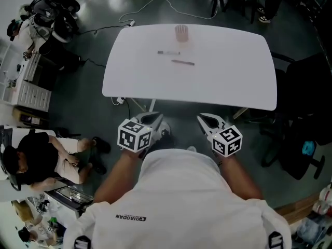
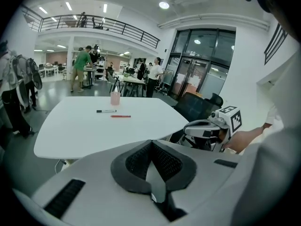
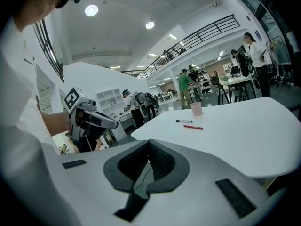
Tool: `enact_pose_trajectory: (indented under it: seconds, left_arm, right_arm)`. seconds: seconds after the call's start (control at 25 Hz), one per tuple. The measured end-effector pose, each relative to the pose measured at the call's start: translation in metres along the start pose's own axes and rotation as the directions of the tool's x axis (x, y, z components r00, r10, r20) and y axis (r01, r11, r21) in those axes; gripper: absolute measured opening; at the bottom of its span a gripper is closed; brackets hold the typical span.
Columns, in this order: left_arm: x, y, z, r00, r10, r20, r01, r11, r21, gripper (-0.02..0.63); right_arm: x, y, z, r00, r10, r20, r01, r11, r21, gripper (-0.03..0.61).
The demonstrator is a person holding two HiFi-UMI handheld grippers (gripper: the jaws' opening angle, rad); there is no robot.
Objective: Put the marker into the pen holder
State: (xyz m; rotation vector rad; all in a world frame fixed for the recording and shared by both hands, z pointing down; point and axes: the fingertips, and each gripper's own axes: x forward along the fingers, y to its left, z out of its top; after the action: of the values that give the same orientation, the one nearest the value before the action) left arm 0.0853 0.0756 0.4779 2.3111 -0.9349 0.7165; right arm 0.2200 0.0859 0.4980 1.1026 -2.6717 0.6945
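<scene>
A pink pen holder [image 1: 181,32] stands upright near the far edge of the white table [image 1: 228,77]. A black marker [image 1: 168,52] lies just in front of it, and a red pen [image 1: 182,63] lies a little nearer. Both grippers hang below the table's near edge, far from these things. My left gripper [image 1: 154,118] is shut with nothing in it. My right gripper [image 1: 204,119] is shut and empty too. The left gripper view shows the holder [image 2: 115,98], marker [image 2: 106,111] and red pen [image 2: 121,116] across the table. The right gripper view shows the same holder [image 3: 196,108] and marker [image 3: 184,121].
A black office chair [image 1: 306,113] stands right of the table. A person [image 1: 41,160] sits on the floor at the left beside shelves. A cable [image 1: 150,7] runs over the floor behind the table. Several people stand at desks far behind.
</scene>
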Motion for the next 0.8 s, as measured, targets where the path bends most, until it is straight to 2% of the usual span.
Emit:
enact_pose_trajectory:
  seconds: [0.36,0.64,0.8]
  left_arm:
    - [0.037,0.018,0.027,0.999,-0.05,0.003,0.05,0.999,0.023,0.026]
    - [0.053,0.061,0.062,0.997,-0.07,0.016,0.07,0.997,0.039,0.026]
    - [0.061,0.106,0.08,0.998,-0.065,0.013,0.065,0.997,0.042,0.026]
  right_arm:
    - [0.014,-0.038,0.017,0.998,-0.063,0.004,0.063,0.998,-0.01,0.018]
    - [0.054,-0.056,0.043,0.996,-0.092,-0.021,0.092,0.995,-0.036,0.018]
    - [0.09,-0.061,0.072,0.993,-0.112,-0.023,0.11,0.991,-0.075,0.018]
